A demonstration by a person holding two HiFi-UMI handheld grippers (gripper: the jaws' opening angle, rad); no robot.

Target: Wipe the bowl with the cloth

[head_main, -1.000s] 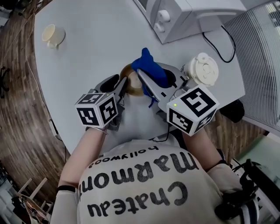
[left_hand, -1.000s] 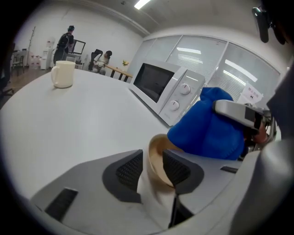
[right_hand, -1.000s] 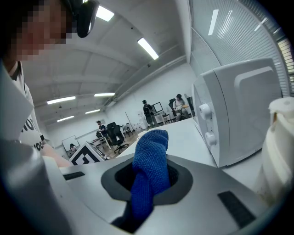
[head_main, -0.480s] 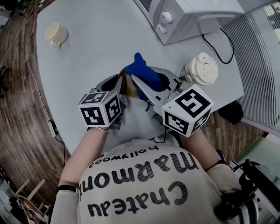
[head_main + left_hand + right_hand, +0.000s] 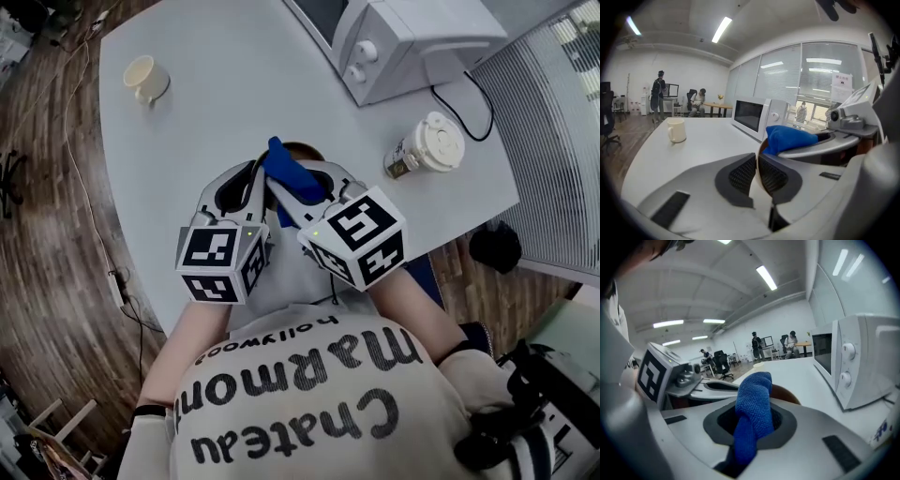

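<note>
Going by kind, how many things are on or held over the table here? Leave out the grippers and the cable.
mug: 1
lidded cup: 1
microwave: 1
bowl: 1
cloth: 1
Total: 5

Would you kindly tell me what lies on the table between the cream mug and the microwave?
Nothing: in the head view, the grey table between the cream mug and the white microwave is bare.
</note>
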